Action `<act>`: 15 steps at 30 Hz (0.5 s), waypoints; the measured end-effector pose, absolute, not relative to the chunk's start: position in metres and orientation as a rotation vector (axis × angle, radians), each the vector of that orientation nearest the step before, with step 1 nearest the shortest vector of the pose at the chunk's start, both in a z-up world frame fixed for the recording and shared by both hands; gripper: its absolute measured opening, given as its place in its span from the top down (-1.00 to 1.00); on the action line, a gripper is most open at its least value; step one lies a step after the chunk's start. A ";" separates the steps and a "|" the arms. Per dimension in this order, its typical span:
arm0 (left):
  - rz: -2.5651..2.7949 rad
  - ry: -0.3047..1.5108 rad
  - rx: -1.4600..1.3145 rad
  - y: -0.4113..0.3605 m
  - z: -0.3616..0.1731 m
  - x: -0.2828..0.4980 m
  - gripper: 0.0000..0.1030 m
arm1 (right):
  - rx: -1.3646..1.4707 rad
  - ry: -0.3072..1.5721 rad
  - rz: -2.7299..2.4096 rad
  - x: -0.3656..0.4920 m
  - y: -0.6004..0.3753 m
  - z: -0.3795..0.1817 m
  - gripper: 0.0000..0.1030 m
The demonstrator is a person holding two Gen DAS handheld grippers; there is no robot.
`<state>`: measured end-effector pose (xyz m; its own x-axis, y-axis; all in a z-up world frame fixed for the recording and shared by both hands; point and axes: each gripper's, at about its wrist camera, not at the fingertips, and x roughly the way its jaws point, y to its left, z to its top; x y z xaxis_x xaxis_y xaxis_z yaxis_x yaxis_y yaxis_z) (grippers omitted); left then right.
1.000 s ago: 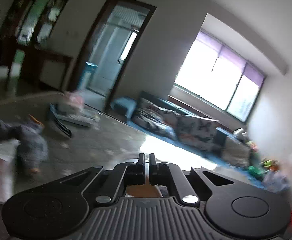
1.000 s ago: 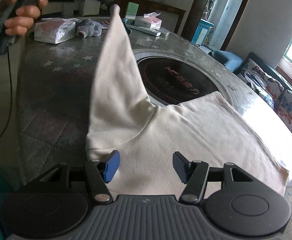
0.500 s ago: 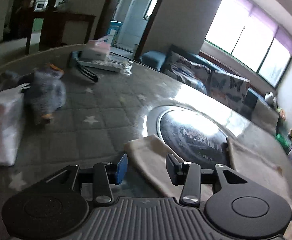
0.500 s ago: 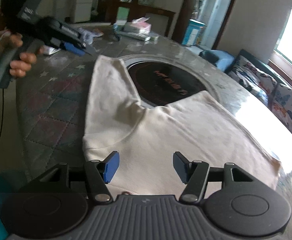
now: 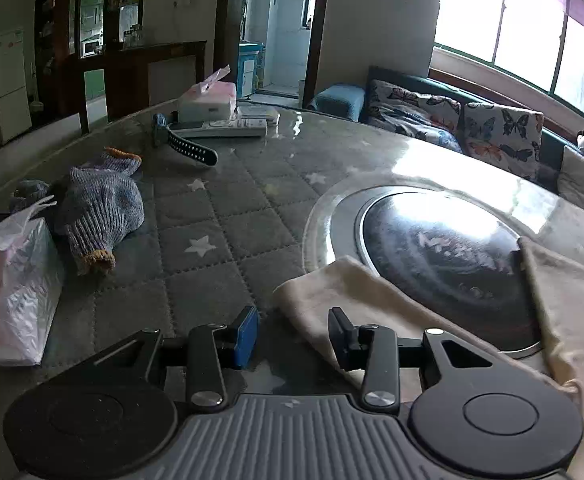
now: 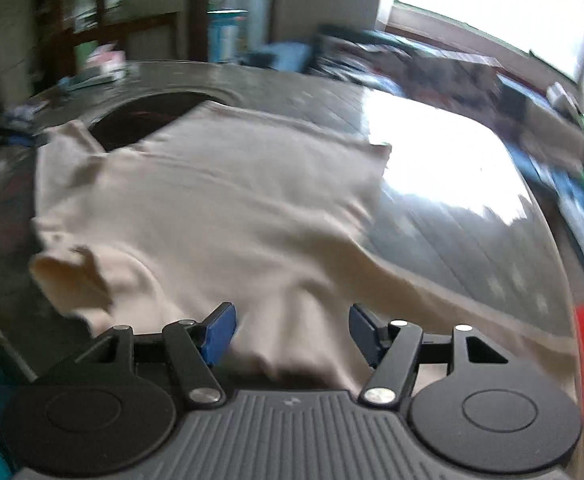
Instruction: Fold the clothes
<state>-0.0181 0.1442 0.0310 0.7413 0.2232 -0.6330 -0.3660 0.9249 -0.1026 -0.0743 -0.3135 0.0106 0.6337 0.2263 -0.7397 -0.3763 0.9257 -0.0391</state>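
Observation:
A cream long-sleeved top (image 6: 220,200) lies spread on the round table. In the left wrist view one sleeve (image 5: 347,292) lies flat beside the dark glass disc (image 5: 443,248), its cuff just ahead of my left gripper (image 5: 293,334), which is open and holds nothing. The garment's body (image 5: 563,304) shows at the right edge. The right wrist view is blurred: my right gripper (image 6: 292,330) is open above the cloth near its close edge, with a bunched fold (image 6: 72,276) at the left.
On the quilted grey table cover (image 5: 212,216) lie a knitted blue-grey item (image 5: 100,208), a white plastic bag (image 5: 8,288), a black strap (image 5: 190,146), a remote and a tissue box (image 5: 208,100). A sofa (image 5: 451,120) stands beyond the table, under the windows.
The left gripper opened and let the sleeve drop flat on the table, then drew back slightly. The right gripper swung to the right over the garment, staying open.

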 end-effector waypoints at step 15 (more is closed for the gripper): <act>-0.311 0.652 -0.030 -0.026 0.061 -0.020 0.12 | 0.041 0.766 -0.140 -0.083 -0.441 0.003 0.03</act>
<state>-0.0204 -0.0264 0.0615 0.7504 -0.2937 -0.5921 0.2750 0.9534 -0.1244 -0.0828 -0.4410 0.0033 0.7117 -0.1109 -0.6937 0.1409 0.9899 -0.0138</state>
